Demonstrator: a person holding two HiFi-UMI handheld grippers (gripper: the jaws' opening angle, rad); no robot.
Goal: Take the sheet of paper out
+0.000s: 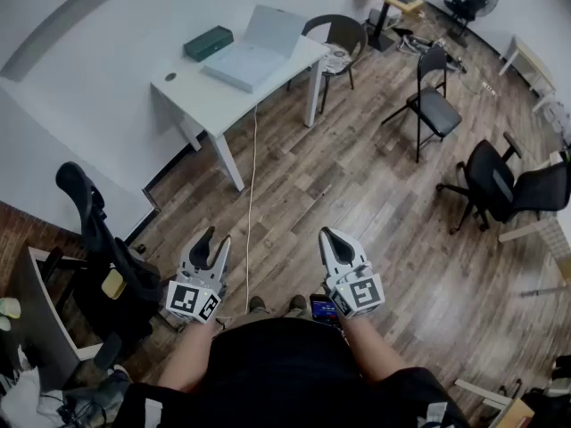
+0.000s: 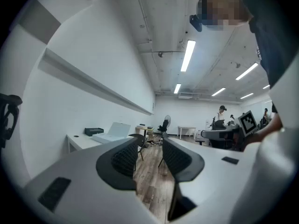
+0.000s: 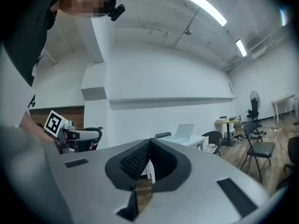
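A white table (image 1: 192, 92) stands far ahead by the wall. On it lies a pale flat box (image 1: 254, 53) with its lid raised; no separate sheet of paper can be made out. A dark green box (image 1: 209, 42) sits beside it. I hold both grippers level at waist height, far short of the table. My left gripper (image 1: 212, 242) is open with nothing between its jaws, which stand apart in the left gripper view (image 2: 150, 146). My right gripper (image 1: 335, 239) is shut and empty, its tips meeting (image 3: 149, 144). Both gripper views show the pale box (image 2: 112, 132) (image 3: 184, 133) far off.
A white cable (image 1: 251, 203) runs over the wooden floor from the table toward me. A folding chair (image 1: 432, 101) and black office chairs (image 1: 500, 185) stand to the right, another chair (image 1: 339, 38) at the table's end. A black wheeled chair (image 1: 98, 239) is at my left.
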